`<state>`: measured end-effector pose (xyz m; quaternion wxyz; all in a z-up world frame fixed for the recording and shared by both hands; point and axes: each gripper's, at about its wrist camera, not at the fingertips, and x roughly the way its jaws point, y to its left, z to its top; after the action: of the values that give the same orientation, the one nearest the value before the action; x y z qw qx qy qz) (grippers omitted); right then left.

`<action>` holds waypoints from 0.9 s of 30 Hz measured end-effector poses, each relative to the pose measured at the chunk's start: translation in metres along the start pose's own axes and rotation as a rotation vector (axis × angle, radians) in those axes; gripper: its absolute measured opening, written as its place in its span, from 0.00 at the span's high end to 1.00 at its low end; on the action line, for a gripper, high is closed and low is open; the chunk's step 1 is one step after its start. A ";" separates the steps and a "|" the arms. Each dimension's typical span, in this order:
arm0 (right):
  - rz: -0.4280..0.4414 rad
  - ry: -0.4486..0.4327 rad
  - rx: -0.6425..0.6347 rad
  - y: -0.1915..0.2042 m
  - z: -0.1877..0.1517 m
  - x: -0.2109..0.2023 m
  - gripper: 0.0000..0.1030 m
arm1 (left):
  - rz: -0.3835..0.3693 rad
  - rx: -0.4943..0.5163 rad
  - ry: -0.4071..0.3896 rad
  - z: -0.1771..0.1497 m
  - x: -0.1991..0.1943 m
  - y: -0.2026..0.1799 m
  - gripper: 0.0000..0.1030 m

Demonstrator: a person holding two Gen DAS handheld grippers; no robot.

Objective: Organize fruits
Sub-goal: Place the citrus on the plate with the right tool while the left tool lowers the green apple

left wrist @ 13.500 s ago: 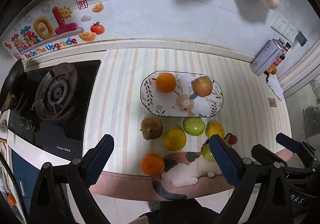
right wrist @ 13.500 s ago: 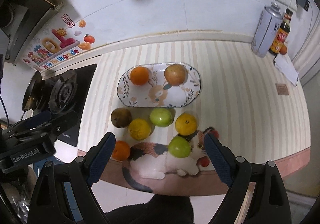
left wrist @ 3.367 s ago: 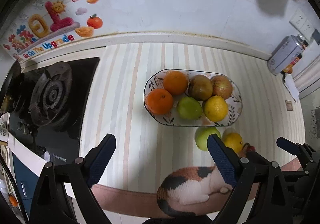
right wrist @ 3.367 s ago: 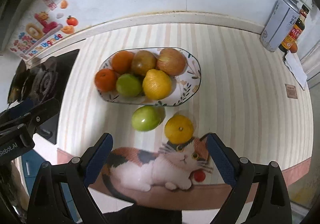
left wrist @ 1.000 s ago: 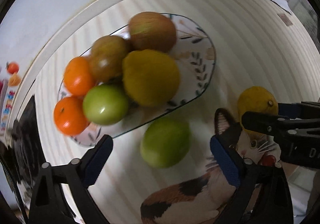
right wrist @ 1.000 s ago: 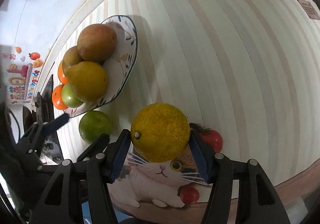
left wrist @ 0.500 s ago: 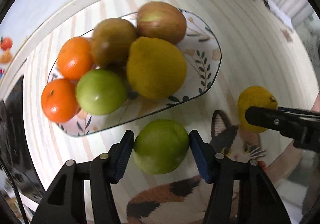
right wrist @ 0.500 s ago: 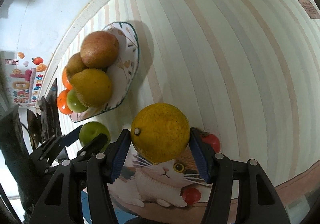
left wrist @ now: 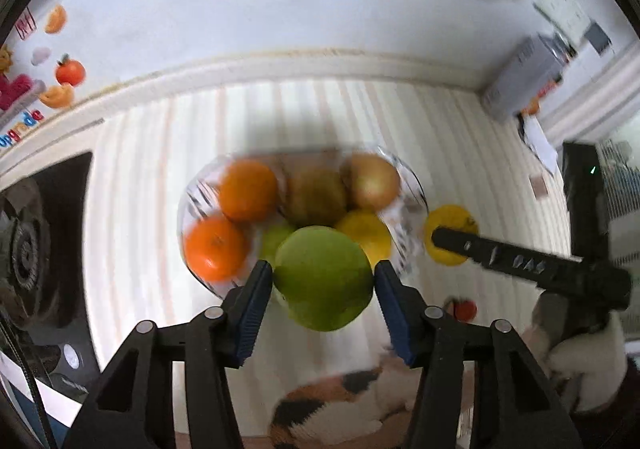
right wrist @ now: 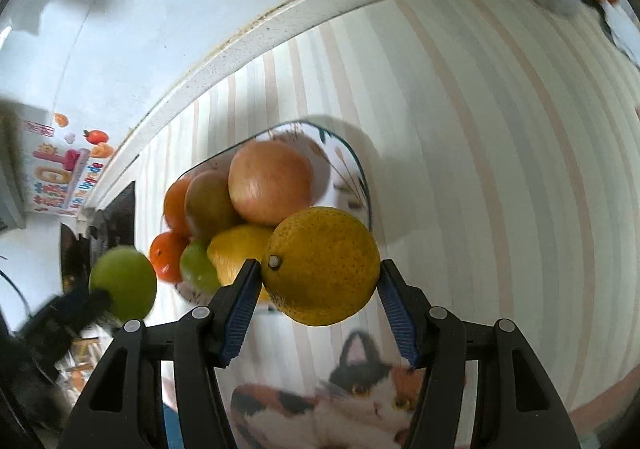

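My left gripper (left wrist: 323, 291) has its blue-padded fingers (left wrist: 256, 309) clamped on either side of a green apple (left wrist: 323, 277), held in the air just in front of the fruit plate (left wrist: 412, 205) on the striped counter (left wrist: 136, 177). My right gripper (right wrist: 318, 299) grips a yellow orange (right wrist: 322, 265) the same way, lifted near the plate's right end, with the cat picture (right wrist: 360, 393) on the counter below it. On the plate lie two oranges (left wrist: 216, 247), a green fruit (left wrist: 274, 239), a lemon (left wrist: 366, 235), a brownish pear (left wrist: 314, 193) and a reddish apple (left wrist: 372, 181), packed close together. A stove burner (left wrist: 28, 249) sits at the counter's left edge, and a spray can (left wrist: 520, 77) stands by the wall at far right.
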<state>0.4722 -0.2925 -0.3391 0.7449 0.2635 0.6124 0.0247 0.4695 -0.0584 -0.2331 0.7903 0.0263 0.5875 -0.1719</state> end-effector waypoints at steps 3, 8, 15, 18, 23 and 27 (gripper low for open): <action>-0.030 0.015 -0.022 0.007 0.011 0.016 0.39 | 0.033 0.001 -0.008 0.024 0.005 0.011 0.62; -0.048 0.045 -0.029 0.006 0.012 0.034 0.39 | 0.056 -0.034 0.083 0.041 0.055 0.046 0.59; -0.045 0.059 -0.030 -0.001 0.016 0.034 0.39 | -0.012 -0.136 0.100 0.038 0.076 0.082 0.52; -0.047 0.080 -0.035 0.000 0.017 0.036 0.39 | -0.001 -0.124 0.104 0.040 0.078 0.080 0.51; -0.056 0.095 -0.064 0.007 0.017 0.036 0.38 | -0.001 -0.159 0.129 0.045 0.081 0.084 0.50; -0.073 0.079 -0.083 0.012 0.018 0.034 0.36 | -0.020 -0.177 0.136 0.040 0.077 0.090 0.49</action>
<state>0.5005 -0.2767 -0.3626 0.7307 0.2087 0.6492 0.0332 0.5527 -0.0024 -0.3071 0.7462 -0.0377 0.6528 -0.1252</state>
